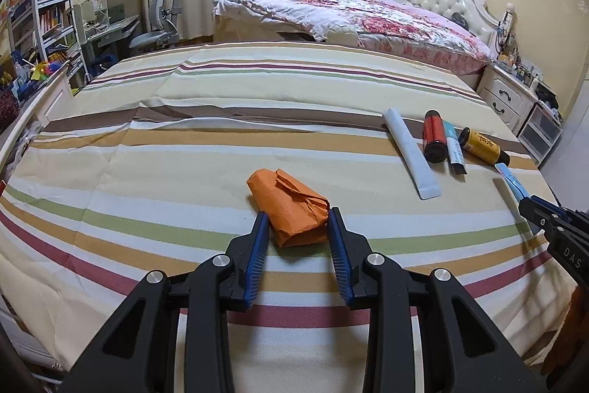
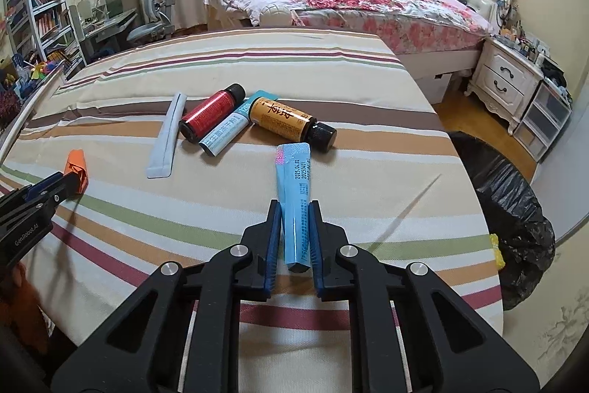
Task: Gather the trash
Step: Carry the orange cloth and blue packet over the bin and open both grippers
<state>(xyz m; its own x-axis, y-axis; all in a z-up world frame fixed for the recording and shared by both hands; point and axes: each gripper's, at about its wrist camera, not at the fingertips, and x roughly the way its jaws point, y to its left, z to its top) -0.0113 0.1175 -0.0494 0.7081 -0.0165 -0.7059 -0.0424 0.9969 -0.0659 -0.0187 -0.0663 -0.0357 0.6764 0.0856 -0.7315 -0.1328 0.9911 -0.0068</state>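
My left gripper point(image 1: 297, 214) is closed on a crumpled orange paper packet point(image 1: 289, 210) on the striped bedsheet point(image 1: 221, 142); the packet also shows in the right wrist view point(image 2: 76, 168). My right gripper point(image 2: 294, 207) is shut on a light-blue sachet stick point(image 2: 294, 194), whose far end shows in the left wrist view point(image 1: 513, 181). On the sheet lie a grey-white flat sachet point(image 2: 165, 139), a red bottle point(image 2: 210, 115), a blue-and-white sachet point(image 2: 226, 133) and an amber bottle point(image 2: 291, 122).
A black trash bag point(image 2: 515, 227) stands on the floor past the bed's right edge. A second bed with floral bedding point(image 2: 349, 6), a white nightstand point(image 2: 504, 80), a desk chair point(image 2: 151, 21) and bookshelves point(image 2: 40, 10) lie beyond.
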